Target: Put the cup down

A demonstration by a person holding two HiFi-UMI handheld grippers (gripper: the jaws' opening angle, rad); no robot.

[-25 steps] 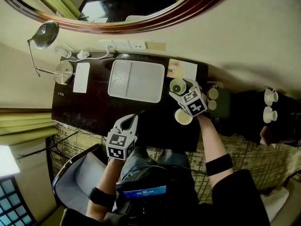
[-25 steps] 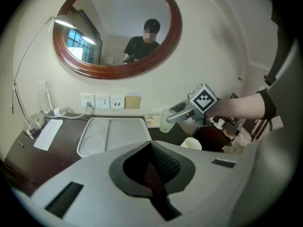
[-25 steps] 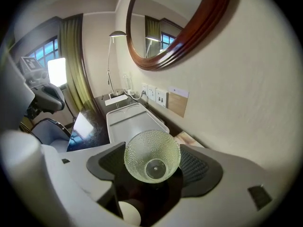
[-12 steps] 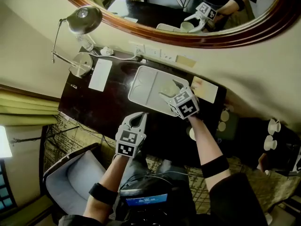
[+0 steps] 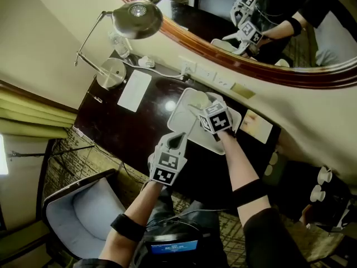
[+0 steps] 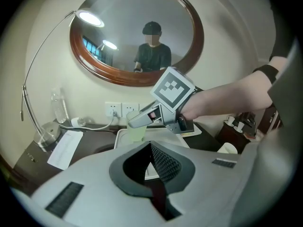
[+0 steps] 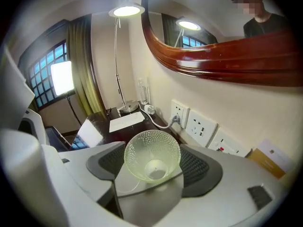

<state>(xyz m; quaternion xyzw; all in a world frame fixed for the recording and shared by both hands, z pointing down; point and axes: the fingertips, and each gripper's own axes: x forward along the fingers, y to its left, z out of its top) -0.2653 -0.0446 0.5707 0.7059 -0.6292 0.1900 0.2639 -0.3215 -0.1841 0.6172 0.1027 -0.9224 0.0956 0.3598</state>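
A pale green dimpled glass cup (image 7: 152, 150) sits upright between the pads of my right gripper (image 7: 152, 167), which is shut on it. In the head view the right gripper (image 5: 202, 111) holds the cup (image 5: 198, 102) over the white tray (image 5: 179, 111) on the dark desk (image 5: 128, 121). The left gripper view shows the cup (image 6: 136, 129) low over the tray (image 6: 122, 135); whether it touches the tray I cannot tell. My left gripper (image 5: 178, 137) is shut and empty at the tray's near edge, its jaws (image 6: 152, 150) pressed together.
A desk lamp (image 5: 136, 18), a water bottle (image 5: 119, 44) and a paper sheet (image 5: 134, 91) stand at the desk's left. Wall sockets (image 5: 189, 67) and a round mirror (image 5: 268, 49) lie behind the tray. White cups (image 5: 321, 175) sit far right; a chair (image 5: 72, 216) is near me.
My right gripper carried the cup from the desk's right end leftward to over the tray. My left gripper moved forward to the tray's near edge. The head view swung.
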